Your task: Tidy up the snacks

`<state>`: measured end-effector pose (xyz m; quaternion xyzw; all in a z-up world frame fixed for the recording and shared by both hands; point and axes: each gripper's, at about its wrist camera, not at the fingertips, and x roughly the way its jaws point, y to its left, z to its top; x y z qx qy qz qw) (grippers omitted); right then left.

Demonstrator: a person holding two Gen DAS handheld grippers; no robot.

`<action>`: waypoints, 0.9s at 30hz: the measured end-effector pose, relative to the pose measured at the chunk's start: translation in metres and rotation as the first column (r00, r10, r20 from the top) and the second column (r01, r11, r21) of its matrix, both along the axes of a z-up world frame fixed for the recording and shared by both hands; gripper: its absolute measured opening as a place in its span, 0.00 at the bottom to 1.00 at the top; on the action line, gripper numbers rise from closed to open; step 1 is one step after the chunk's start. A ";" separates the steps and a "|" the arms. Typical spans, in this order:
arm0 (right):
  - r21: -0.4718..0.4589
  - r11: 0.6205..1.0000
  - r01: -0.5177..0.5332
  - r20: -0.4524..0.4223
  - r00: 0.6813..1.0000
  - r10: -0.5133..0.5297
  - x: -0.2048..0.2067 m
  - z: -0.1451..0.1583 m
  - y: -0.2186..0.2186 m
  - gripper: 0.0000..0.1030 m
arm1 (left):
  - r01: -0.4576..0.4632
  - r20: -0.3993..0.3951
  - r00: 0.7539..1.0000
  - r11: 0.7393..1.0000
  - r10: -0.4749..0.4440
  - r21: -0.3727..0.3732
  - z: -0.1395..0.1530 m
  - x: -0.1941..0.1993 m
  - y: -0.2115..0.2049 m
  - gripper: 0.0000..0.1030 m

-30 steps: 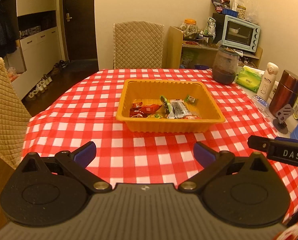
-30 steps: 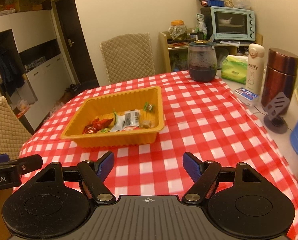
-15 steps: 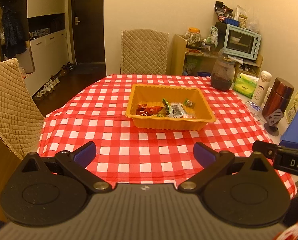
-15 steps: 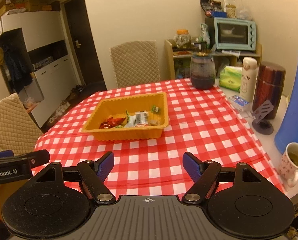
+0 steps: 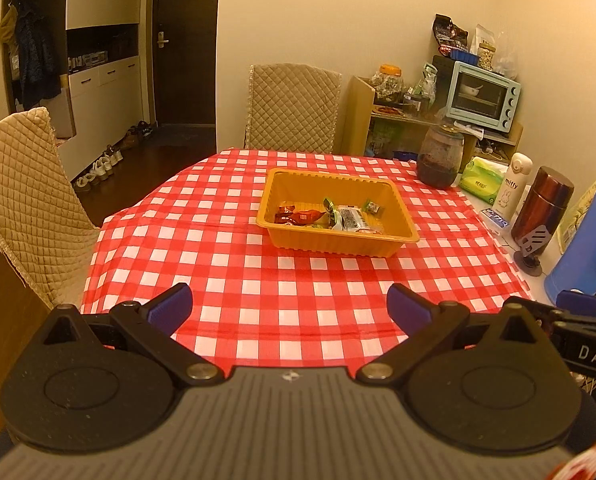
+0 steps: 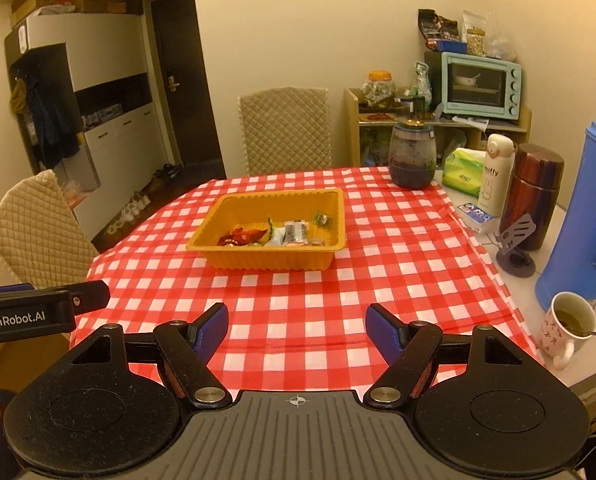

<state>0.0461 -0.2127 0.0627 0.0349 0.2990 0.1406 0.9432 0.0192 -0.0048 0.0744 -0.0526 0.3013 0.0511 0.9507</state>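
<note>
Well beyond both empty grippers [image 5: 289, 306], snacks [image 5: 329, 218] in tray [image 5: 339, 246]

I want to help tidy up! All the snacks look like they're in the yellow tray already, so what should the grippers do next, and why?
Probably just set them down. The snacks all lie inside the tray, and no loose ones show on the cloth. The left gripper and right gripper are both open, empty and well short of the tray.
</note>
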 end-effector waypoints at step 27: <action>-0.029 1.000 -0.008 0.027 1.000 0.009 -0.030 0.019 -0.001 0.73 | 0.013 0.005 1.000 1.000 -0.013 0.005 0.011 -0.025 -0.008 1.00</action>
